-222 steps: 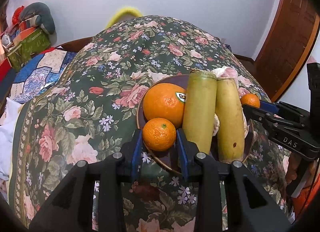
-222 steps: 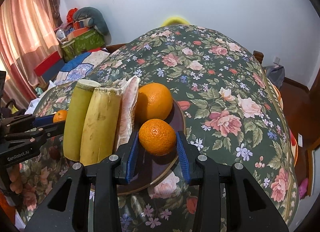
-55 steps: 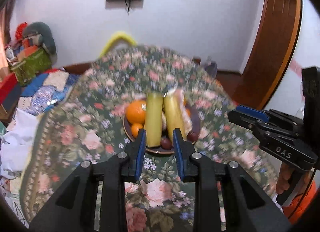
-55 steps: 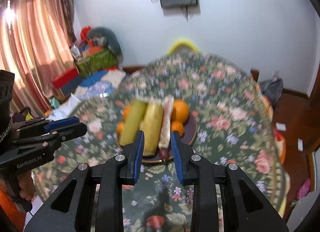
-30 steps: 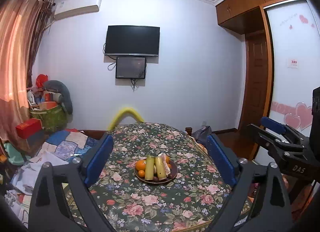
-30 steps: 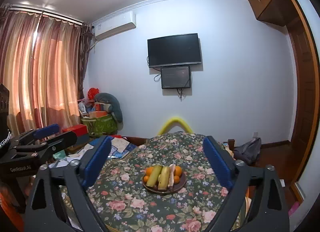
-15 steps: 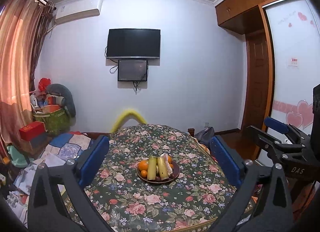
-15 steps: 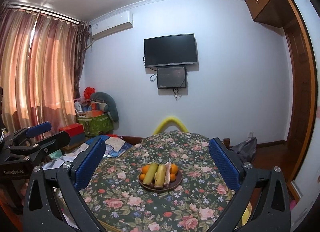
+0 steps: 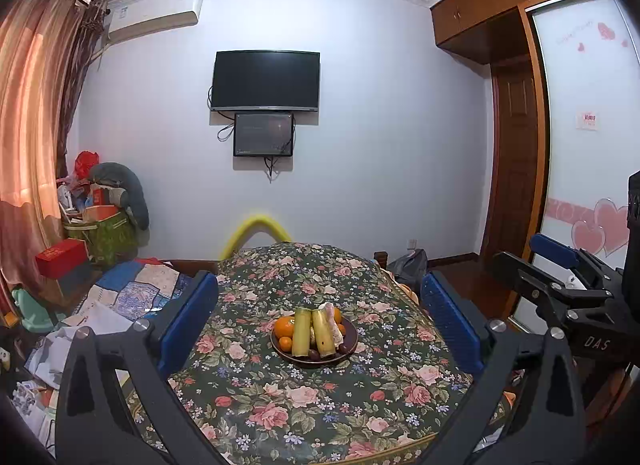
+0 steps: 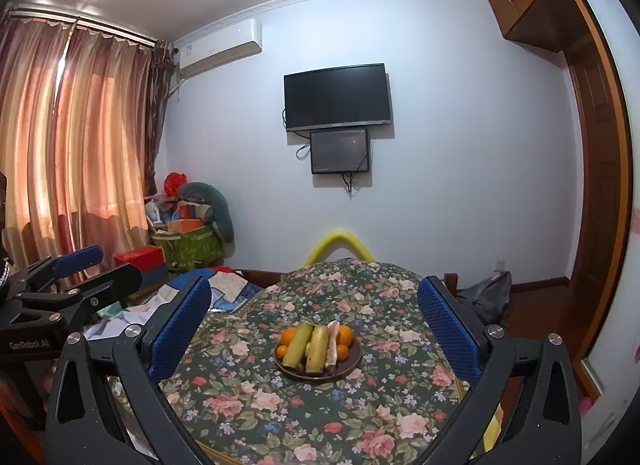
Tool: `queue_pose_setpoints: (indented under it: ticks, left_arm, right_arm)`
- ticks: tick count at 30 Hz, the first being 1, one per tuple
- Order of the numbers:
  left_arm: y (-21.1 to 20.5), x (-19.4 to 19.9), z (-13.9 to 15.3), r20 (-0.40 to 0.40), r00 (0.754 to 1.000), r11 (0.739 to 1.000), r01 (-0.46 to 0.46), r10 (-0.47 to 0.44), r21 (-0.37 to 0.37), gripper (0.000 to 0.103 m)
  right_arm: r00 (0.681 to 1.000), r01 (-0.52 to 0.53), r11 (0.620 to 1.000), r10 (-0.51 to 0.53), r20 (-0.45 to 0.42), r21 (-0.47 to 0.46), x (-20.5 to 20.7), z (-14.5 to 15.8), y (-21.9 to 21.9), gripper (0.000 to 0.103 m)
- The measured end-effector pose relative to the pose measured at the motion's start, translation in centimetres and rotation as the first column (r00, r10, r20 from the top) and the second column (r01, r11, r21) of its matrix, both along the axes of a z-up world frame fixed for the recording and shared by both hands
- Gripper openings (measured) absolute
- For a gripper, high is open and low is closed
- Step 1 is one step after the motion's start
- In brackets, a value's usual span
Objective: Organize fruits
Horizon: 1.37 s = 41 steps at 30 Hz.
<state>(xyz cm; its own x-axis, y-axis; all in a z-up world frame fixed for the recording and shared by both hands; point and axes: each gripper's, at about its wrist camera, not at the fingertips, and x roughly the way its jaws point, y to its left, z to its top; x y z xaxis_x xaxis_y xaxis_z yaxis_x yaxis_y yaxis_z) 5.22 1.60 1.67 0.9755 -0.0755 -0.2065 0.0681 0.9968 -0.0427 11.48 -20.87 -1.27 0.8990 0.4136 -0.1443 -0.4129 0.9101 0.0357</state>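
A table (image 9: 320, 417) under a floral cloth filled the space ahead of both tongs. On it, framed between the spread jaws in each view, sat a dark plate (image 9: 352, 339) heaped with fruit: two long green-yellow pieces (image 9: 301, 331) lay side by side, with oranges (image 9: 285, 325) to their left and small dark fruits (image 9: 312, 353) at the near rim. The left gripper (image 9: 320, 321) gaped wide and held nothing, well back from the plate; the right gripper (image 10: 314, 321) did likewise.
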Motion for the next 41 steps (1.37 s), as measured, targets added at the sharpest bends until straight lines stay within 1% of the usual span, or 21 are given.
queue_pose_setpoints:
  ticks: [10, 14, 19, 25, 29, 41]
  left_arm:
    - [0.26, 0.53, -0.09, -0.018, 1.000, 1.000, -0.004, 0.004, -0.014, 0.103]
    - [0.16, 0.62, -0.16, -0.025, 1.000, 1.000, 0.004, -0.004, -0.008, 0.103]
    - [0.10, 0.48, -0.11, -0.026, 0.999, 1.000, 0.022, -0.022, -0.002, 0.103]
    - [-0.01, 0.32, -0.02, -0.011, 1.000, 1.000, 0.014, -0.014, -0.001, 0.103]
    - [-0.10, 0.31, -0.05, -0.016, 1.000, 1.000, 0.026, -0.026, -0.003, 0.103]
    - [-0.22, 0.52, -0.09, -0.025, 0.999, 1.000, 0.025, -0.025, -0.012, 0.103]
  right_arm:
    - [1.000, -0.004, 1.000, 0.004, -0.006, -0.002, 0.06, 0.27, -0.22, 0.103]
    - [1.000, -0.005, 1.000, 0.005, -0.006, 0.000, 0.02, 0.32, -0.27, 0.103]
    - [1.000, -0.005, 1.000, 0.005, -0.005, 0.000, 0.05, 0.41, -0.27, 0.103]
    - [1.000, -0.003, 1.000, 0.003, -0.003, 0.000, -0.02, 0.49, -0.28, 0.103]
    - [1.000, -0.002, 1.000, 0.002, -0.003, 0.003, -0.04, 0.50, -0.37, 0.103]
    - [1.000, 0.002, 1.000, -0.002, -0.003, -0.007, -0.13, 0.47, -0.35, 0.103]
